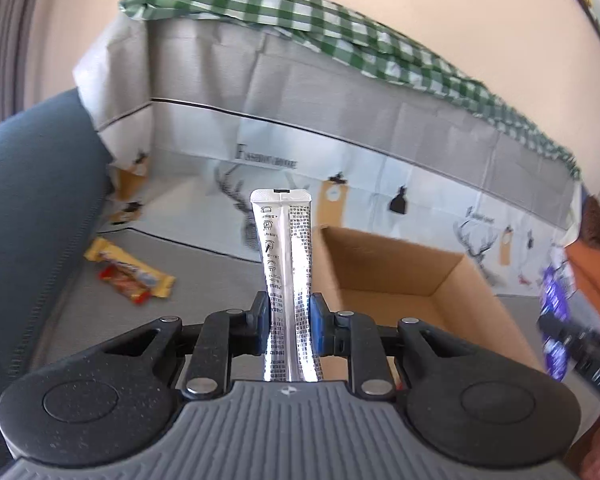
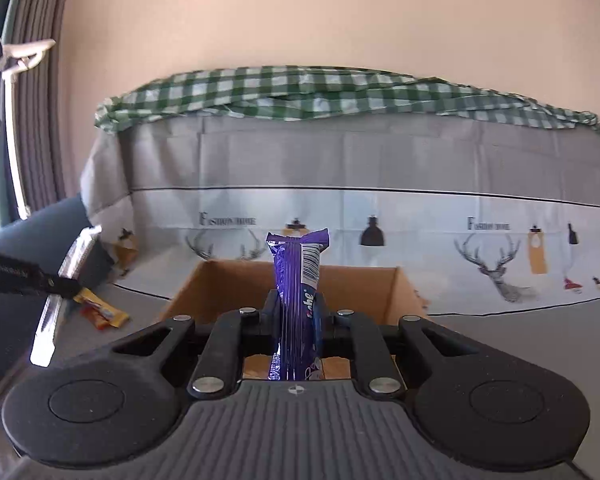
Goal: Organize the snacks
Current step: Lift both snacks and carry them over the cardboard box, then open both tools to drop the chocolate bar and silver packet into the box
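Observation:
My left gripper [image 1: 289, 326] is shut on a silver snack packet [image 1: 284, 248] that stands upright between the pads, just left of an open cardboard box [image 1: 400, 276]. My right gripper [image 2: 298, 320] is shut on a purple snack bar [image 2: 298, 280], held upright over the near edge of the same box [image 2: 236, 284]. The right gripper with its purple bar shows at the right edge of the left wrist view [image 1: 556, 316]. The left gripper and the silver packet [image 2: 50, 320] show at the left of the right wrist view. A yellow wrapper [image 1: 132, 266] and a red wrapper [image 1: 124, 286] lie on the grey surface left of the box.
A dark blue cushion [image 1: 32, 208] rises at the left. A sofa back draped in a grey deer-print cloth [image 2: 380, 168] with a green checked cloth [image 2: 300, 92] on top stands behind the box. An orange object [image 1: 596, 280] sits at the far right.

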{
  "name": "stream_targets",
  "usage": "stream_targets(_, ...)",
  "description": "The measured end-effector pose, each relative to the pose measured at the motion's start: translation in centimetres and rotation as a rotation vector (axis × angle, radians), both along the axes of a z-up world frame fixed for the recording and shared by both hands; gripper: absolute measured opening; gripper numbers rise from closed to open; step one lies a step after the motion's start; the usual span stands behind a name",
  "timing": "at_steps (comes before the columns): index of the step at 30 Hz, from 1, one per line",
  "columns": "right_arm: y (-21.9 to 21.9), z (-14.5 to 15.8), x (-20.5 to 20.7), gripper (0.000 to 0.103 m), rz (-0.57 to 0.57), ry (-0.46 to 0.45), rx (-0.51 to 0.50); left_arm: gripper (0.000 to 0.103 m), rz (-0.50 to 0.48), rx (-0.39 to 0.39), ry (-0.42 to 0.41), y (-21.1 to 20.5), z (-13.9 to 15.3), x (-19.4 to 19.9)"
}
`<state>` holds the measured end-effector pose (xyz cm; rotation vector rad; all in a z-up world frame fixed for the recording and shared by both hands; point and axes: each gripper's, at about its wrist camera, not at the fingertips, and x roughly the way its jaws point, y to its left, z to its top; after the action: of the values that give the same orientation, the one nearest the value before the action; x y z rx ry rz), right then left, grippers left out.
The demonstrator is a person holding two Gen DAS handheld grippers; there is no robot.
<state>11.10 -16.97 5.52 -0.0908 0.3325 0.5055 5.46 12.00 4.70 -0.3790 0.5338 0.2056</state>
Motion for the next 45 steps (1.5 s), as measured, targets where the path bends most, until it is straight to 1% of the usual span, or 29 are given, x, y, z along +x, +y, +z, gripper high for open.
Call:
stream_targets(2, -0.8, -0.4, 0.4, 0.016, -0.015, -0.001, -0.009, 0.023, -0.022, -0.01, -0.016, -0.7, -0.1, 0.7)
stream_targets(7, -2.4, -0.8, 1.1, 0.016, -0.051, -0.009, -0.032, 0.023, -0.092, 0.01, -0.081, -3.3, 0.0, 2.0)
stream_targets(11, -3.1, -1.0, 1.3, 0.016, -0.068, -0.012, -0.037, 0.023, -0.157, 0.081, -0.144, -5.8, 0.5, 2.4)
stream_targets(13, -3.1, -1.1, 1.3, 0.016, -0.072, -0.013, -0.04, 0.023, -0.183, 0.121, -0.162, -7.1, 0.6, 2.4)
stream_targets(17, -3.1, -1.1, 1.5, 0.016, -0.073, -0.015, -0.042, 0.023, -0.226, 0.189, -0.174, -9.1, 0.5, 2.6)
stream_targets(22, -2.5, -1.1, 1.3, 0.016, -0.062, -0.028, -0.053, 0.023, -0.26, 0.227, -0.181, -10.3, 0.4, 2.5)
stream_targets(25, -2.3, -1.0, 1.2, 0.016, -0.056, -0.034, -0.061, 0.023, -0.267, 0.236, -0.185, -10.4, 0.3, 2.4)
stream_targets(45, -2.1, -1.2, 1.2, 0.016, -0.054, -0.04, -0.078, 0.023, -0.272, 0.227, -0.194, -10.0, 0.5, 2.2)
